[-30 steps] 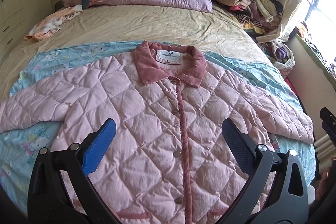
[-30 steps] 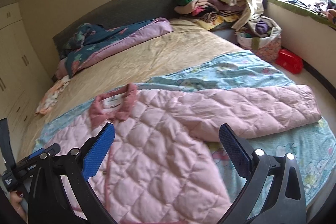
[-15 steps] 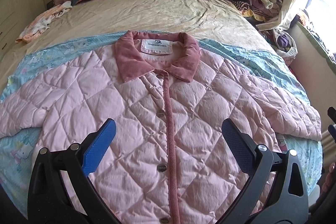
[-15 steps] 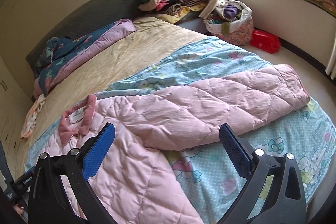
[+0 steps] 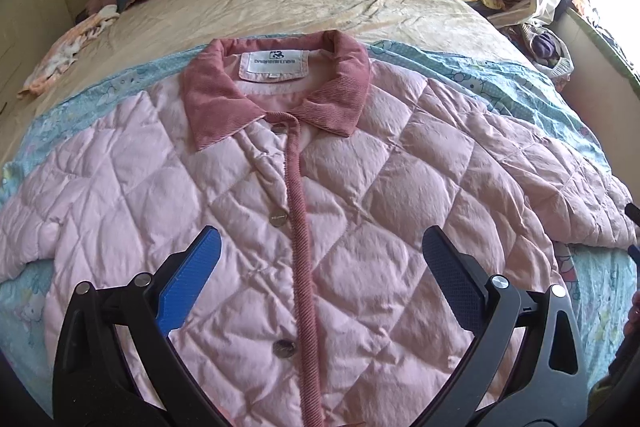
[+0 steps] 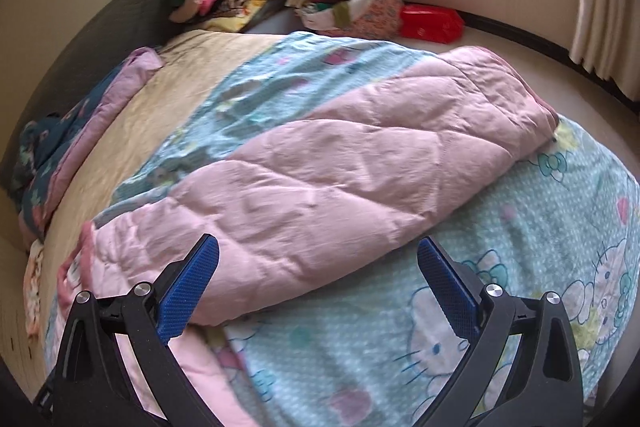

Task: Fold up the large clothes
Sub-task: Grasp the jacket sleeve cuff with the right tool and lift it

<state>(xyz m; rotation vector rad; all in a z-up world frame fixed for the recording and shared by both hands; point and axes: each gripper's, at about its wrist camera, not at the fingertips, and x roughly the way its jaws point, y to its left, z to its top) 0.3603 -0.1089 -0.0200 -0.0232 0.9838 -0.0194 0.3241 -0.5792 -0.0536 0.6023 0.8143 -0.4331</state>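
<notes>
- Left gripper (image 5: 318, 259), left wrist view: both blue-padded fingers spread wide, holding nothing, above one pink quilted jacket (image 5: 360, 211) lying face-up on the blue cartoon blanket (image 5: 516, 79).
- Three buttons show along the placket; one collar (image 5: 276, 95) lies straight ahead, nearer and larger than a second ago.
- Right gripper (image 6: 318, 259), right wrist view: fingers likewise spread, empty.
- One sleeve (image 6: 360, 163) stretches ahead and rightward, beginning between the fingertips; it fills more of the view than before, and the collar has slid to the far left edge.
- One red box (image 6: 432, 23) sits beyond the sleeve.
</notes>
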